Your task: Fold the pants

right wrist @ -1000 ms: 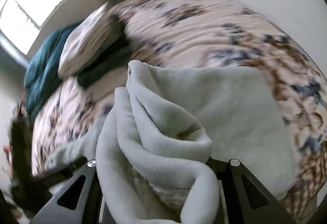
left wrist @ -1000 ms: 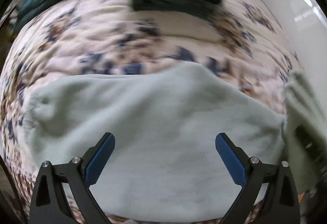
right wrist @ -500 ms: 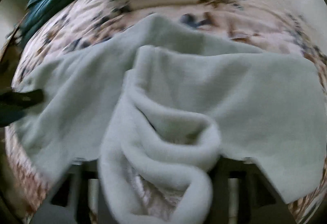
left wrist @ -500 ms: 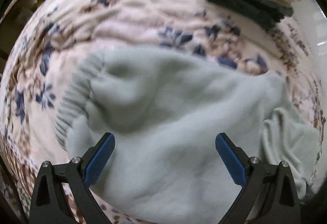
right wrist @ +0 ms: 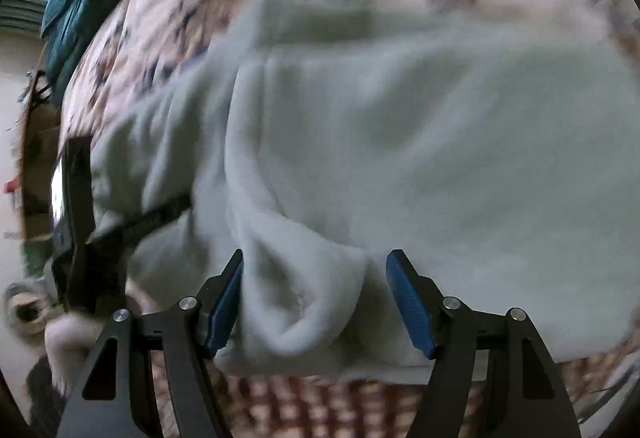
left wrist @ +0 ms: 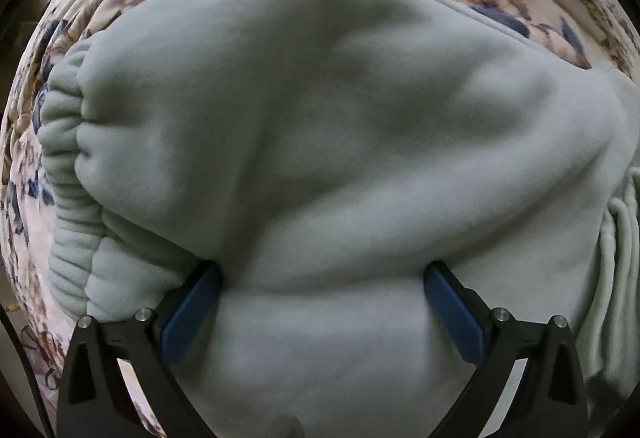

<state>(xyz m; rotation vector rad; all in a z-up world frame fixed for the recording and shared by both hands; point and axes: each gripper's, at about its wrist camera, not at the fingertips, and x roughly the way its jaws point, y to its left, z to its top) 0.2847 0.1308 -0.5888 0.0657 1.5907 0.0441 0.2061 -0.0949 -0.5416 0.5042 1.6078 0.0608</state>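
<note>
Right wrist view: right gripper [right wrist: 315, 270] just released — pants [right wrist: 400, 158] fold between pads; left gripper [left wrist: 322, 278] spread wide.

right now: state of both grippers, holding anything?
Left gripper: open, jaws wide, pressed down into the pale green pants, no pinch.
Right gripper: open, jaws just opened; a pants fold sits loosely between them, not clamped.

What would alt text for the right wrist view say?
The open right gripper straddles a bunched fold of pale green fleece pants lying on a floral bedspread; its jaws have just been opening. The picture is motion-blurred.
</note>
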